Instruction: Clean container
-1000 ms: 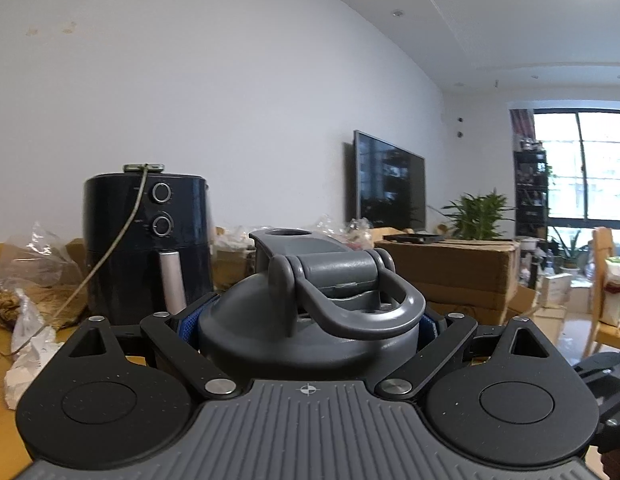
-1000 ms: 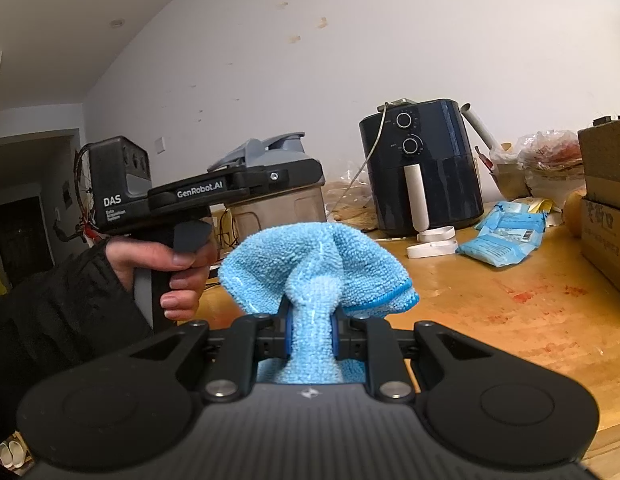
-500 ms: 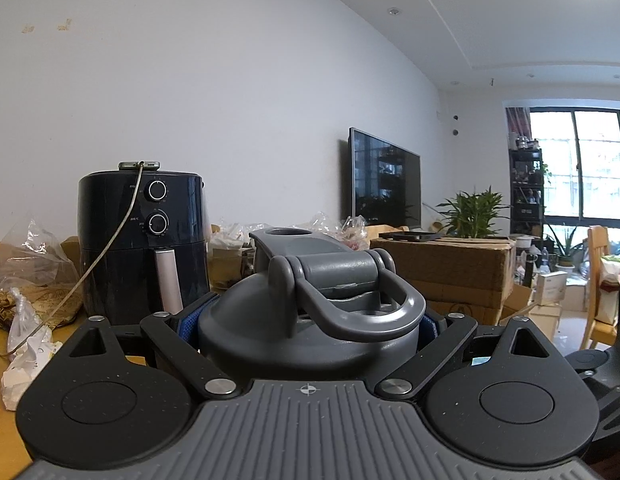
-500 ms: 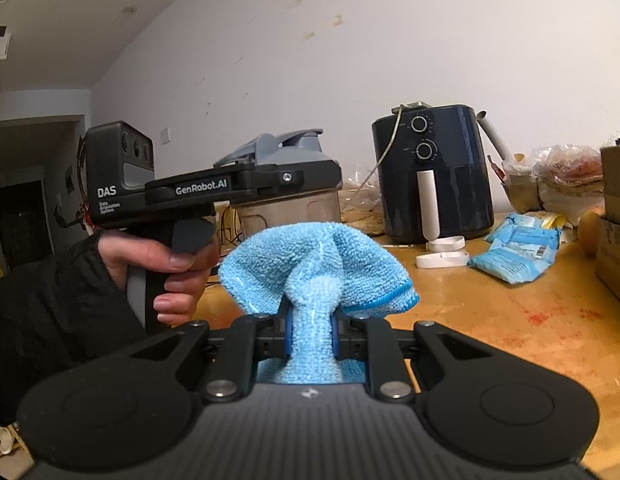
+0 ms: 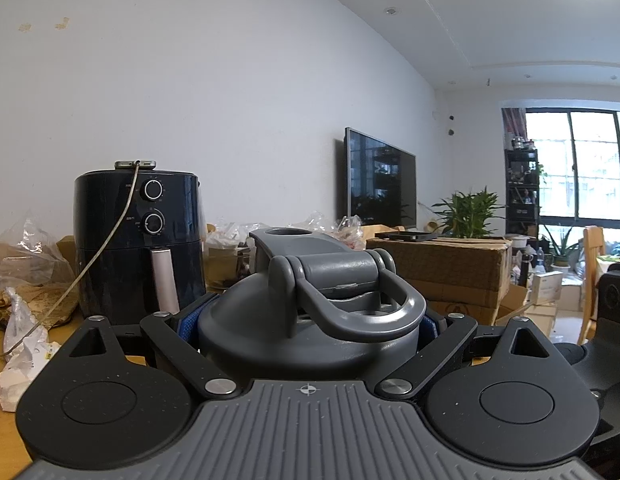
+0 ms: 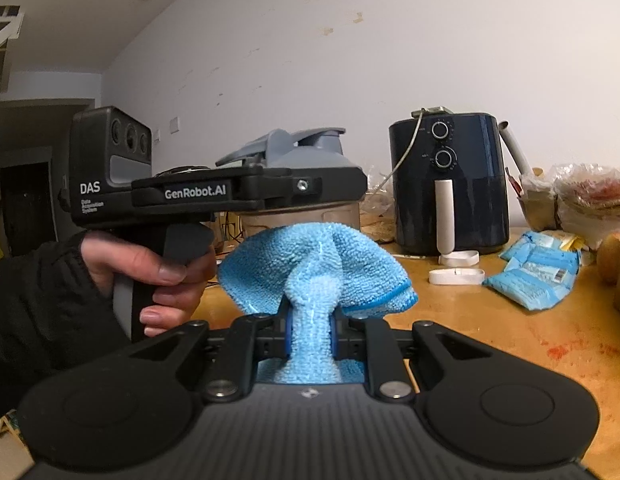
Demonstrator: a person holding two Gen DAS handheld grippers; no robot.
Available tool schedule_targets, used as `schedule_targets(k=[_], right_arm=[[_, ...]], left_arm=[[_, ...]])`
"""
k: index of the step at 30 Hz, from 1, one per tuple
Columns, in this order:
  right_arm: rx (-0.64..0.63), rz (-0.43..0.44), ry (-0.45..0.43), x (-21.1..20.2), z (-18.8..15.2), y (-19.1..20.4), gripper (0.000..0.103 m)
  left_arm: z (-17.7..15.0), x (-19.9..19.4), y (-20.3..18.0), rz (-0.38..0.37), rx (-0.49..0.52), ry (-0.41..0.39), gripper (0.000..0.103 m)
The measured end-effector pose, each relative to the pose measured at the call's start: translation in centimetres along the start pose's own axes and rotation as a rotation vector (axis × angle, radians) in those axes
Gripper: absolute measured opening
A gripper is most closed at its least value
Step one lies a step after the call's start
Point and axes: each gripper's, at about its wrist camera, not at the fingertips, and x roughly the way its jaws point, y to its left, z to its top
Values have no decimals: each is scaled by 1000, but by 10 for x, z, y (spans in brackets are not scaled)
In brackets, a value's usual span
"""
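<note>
A: White wall behind, a wooden bench (image 6: 509,344) strewn with bags, and a dark air fryer (image 6: 449,184) standing far right of centre.

B: And in front, the left tongs (image 5: 308,320) are clenched on the container (image 5: 310,312), blue pads pressed against both sides of its grey lid. The carry loop is folded toward the camera, the spout cap flipped up on the far side.

A: From the right-hand view you see it side-on: a hand (image 6: 150,268) in a dark sleeve grips the black handle, with the container's tan body just showing under the tongs.

B: Right tongs (image 6: 310,332) now: squeezed tight on a blue cloth (image 6: 313,264), which bunches between the pads and fans out beyond them.

A: The cloth sits near the container, just below and in front; I can't tell whether they touch.

B: Blue packets (image 6: 533,272) and a white clip (image 6: 455,276) lie near the fryer.
</note>
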Motion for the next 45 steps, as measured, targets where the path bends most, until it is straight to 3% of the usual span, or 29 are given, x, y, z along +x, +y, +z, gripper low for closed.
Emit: schedule_targets(k=[9,21,45], right_arm=[[-9,-30,5,2,5,8,11],[-47,-53,83,8,10,14,10],[-7,-45,250,36,-27,2,9]], left_arm=[[-1,0,5,-56,4,-1,95],[-2,2,7,-61,3,1,95],[0,3,7,-59,2,10,95]])
